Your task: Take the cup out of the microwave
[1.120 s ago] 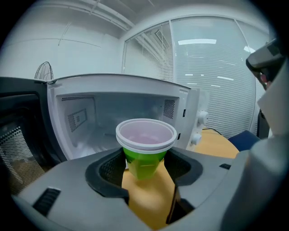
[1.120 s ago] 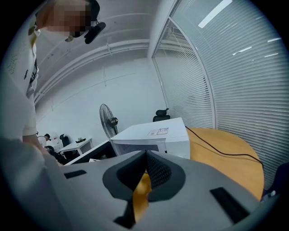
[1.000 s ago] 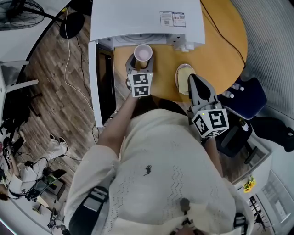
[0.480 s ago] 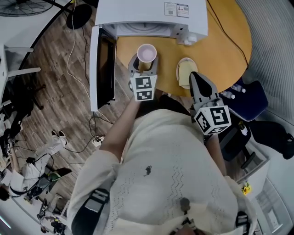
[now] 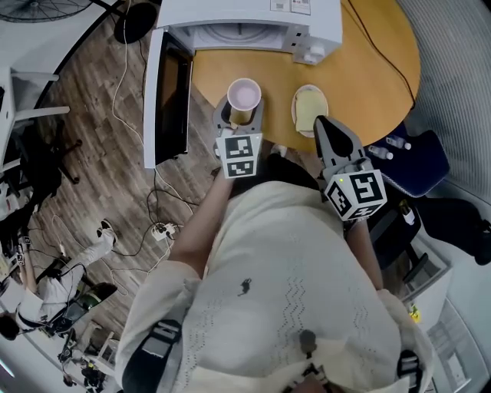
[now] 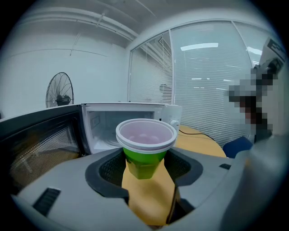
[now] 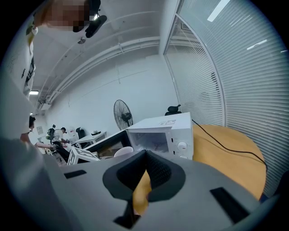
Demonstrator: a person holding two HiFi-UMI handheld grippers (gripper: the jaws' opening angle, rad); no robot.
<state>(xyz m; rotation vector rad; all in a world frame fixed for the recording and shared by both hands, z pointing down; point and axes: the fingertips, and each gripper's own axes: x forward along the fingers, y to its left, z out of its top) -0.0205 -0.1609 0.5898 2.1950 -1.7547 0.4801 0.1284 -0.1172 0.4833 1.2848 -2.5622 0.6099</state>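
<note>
Head view shows the left gripper squeezing the cup, which has come out of the far microwave and is now over the table, so the job looks nearly done; the right gripper is clenched on nothing.

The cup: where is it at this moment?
In the head view the cup sits between the jaws of the left gripper, over the round table, just before the open microwave and left of the small plate.

Cup green outside, pale pink inside; microwave white; table yellow-tan; floor brown wood-grain.
</note>
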